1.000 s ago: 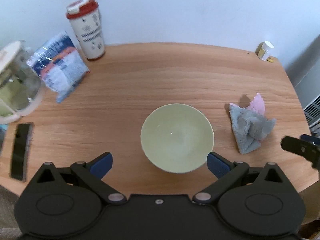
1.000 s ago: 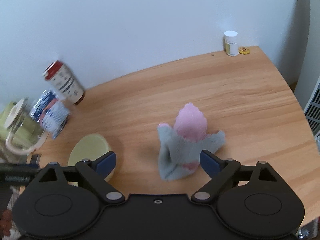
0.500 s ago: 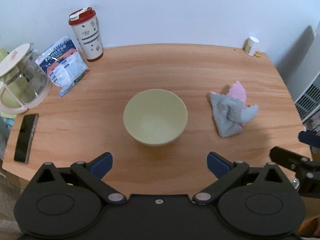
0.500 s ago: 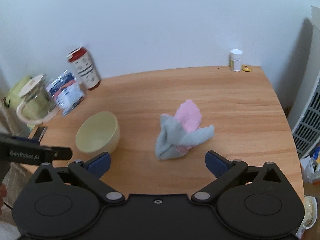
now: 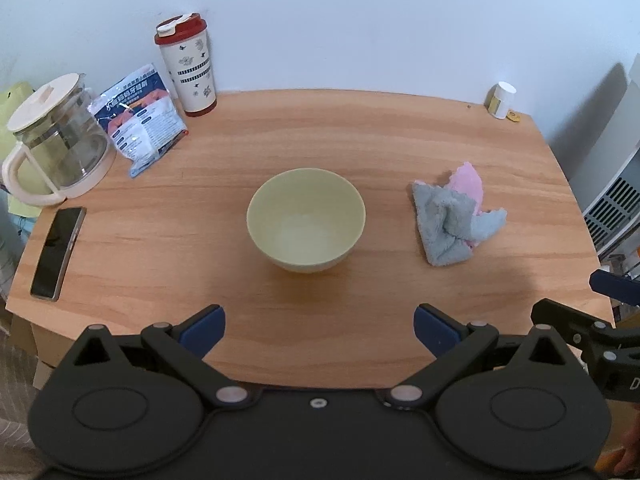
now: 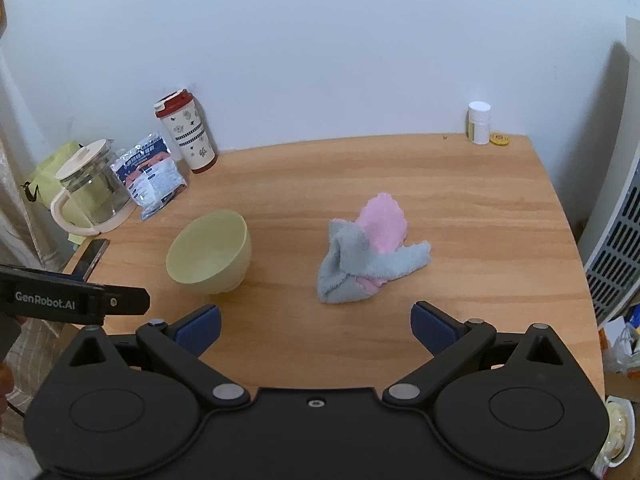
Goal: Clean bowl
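A pale green bowl (image 5: 306, 224) stands upright and empty in the middle of the wooden table (image 5: 240, 160); it also shows in the right wrist view (image 6: 210, 252). A crumpled grey and pink cloth (image 5: 456, 218) lies to its right, also in the right wrist view (image 6: 368, 252). My left gripper (image 5: 318, 330) is open and empty, held back above the table's near edge, in line with the bowl. My right gripper (image 6: 316, 328) is open and empty, held back from the cloth.
At the back left stand a red-lidded tumbler (image 5: 188, 68), a printed pouch (image 5: 140, 120) and a glass kettle (image 5: 56, 140). A phone (image 5: 58, 252) lies at the left edge. A small white bottle (image 5: 500, 100) stands at the back right corner. A white radiator (image 6: 616, 248) is right of the table.
Both grippers have pulled back and up from the table, so the bowl and cloth look smaller and farther. Both stay open and empty. Nothing on the table has moved.
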Available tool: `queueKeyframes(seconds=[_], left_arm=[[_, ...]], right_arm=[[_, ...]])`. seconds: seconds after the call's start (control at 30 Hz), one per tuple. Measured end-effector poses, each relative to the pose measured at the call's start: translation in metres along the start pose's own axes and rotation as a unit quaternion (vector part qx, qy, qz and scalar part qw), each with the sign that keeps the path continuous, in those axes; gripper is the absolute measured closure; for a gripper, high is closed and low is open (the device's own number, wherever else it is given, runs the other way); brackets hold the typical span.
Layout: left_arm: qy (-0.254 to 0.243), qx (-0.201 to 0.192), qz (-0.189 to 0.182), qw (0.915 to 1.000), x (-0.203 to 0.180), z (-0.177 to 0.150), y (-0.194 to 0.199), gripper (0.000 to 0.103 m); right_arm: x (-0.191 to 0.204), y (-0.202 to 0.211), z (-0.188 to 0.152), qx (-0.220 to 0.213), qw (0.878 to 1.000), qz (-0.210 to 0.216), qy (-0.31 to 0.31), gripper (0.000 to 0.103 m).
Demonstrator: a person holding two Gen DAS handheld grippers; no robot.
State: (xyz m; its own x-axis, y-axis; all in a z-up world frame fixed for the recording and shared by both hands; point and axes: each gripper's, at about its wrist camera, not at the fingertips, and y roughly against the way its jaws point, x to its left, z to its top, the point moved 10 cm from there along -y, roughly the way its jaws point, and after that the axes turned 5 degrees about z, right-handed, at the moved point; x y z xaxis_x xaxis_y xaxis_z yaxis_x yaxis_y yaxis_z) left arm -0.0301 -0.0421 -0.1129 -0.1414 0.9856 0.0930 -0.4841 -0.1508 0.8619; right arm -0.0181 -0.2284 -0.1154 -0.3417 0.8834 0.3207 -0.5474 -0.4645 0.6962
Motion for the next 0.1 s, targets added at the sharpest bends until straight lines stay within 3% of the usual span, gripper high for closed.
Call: queueKeyframes(seconds=[0.1], left_arm=[[0.000,-0.010,-0.003,1.0000,-0.0024,-0.0010,0.0042,0.001]], right_arm=[[-0.0011,0.0007,-0.0032,0.003,1.000,0.003,-0.002,0.000]])
